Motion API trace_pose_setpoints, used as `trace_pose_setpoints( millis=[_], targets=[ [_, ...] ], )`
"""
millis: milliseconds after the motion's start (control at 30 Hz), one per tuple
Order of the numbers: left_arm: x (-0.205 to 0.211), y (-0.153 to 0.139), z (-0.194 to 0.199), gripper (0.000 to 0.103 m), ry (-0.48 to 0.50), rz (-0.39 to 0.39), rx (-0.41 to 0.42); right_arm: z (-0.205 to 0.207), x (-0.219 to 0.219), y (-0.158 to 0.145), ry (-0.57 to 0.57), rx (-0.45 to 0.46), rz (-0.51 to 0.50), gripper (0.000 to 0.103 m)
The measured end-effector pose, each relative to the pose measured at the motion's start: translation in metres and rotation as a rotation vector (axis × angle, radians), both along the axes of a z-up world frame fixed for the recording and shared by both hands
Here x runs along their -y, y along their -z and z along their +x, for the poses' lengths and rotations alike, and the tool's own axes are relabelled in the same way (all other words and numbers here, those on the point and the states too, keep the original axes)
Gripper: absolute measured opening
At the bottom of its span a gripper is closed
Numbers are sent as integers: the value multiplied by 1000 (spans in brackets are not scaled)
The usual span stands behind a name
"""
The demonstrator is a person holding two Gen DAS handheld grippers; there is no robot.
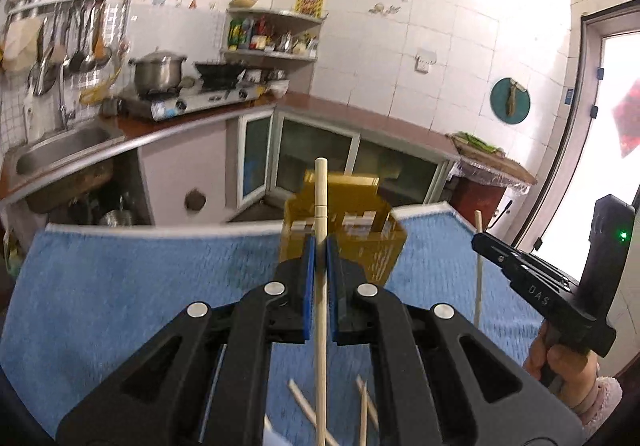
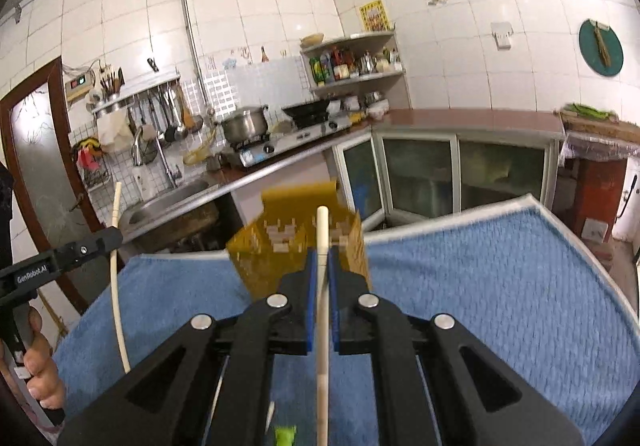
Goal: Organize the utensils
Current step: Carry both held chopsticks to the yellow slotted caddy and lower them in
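Note:
My left gripper (image 1: 320, 246) is shut on a pale wooden chopstick (image 1: 321, 198) that stands upright between its blue pads. My right gripper (image 2: 322, 258) is shut on another wooden chopstick (image 2: 322, 234), also upright. An amber perforated utensil holder (image 1: 348, 234) stands on the blue towel just beyond both grippers; it also shows in the right wrist view (image 2: 288, 246). Loose chopsticks (image 1: 304, 402) lie on the towel below the left gripper. The right gripper shows in the left wrist view (image 1: 480, 240), and the left gripper in the right wrist view (image 2: 116, 236).
A blue towel (image 2: 500, 286) covers the table. Behind it runs a kitchen counter with a sink (image 1: 60, 150), a stove with a steel pot (image 1: 158, 72) and a wok, and glass-door cabinets (image 2: 420, 174). A green item (image 2: 285, 435) lies under the right gripper.

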State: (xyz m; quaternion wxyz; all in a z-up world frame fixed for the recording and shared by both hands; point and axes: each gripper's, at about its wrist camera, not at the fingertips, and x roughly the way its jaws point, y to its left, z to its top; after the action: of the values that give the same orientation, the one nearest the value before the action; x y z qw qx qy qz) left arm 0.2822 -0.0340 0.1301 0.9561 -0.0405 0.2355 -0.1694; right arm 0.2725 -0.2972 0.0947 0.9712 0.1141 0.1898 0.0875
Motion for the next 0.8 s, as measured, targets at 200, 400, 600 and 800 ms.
trace_pose_setpoints(
  millis=[200, 400, 600, 800],
  targets=[
    [14, -44, 39, 4, 1, -23, 125, 38, 2, -51, 37, 131, 9, 6],
    [25, -80, 89, 4, -21, -62, 233, 78, -6, -92, 71, 249, -3, 6],
    [45, -82, 133, 4, -44, -37, 341, 110, -13, -105, 118, 358, -29, 6],
    [50, -29, 170, 4, -63, -72, 299, 133, -14, -77, 112, 382, -37, 6]
  ],
)
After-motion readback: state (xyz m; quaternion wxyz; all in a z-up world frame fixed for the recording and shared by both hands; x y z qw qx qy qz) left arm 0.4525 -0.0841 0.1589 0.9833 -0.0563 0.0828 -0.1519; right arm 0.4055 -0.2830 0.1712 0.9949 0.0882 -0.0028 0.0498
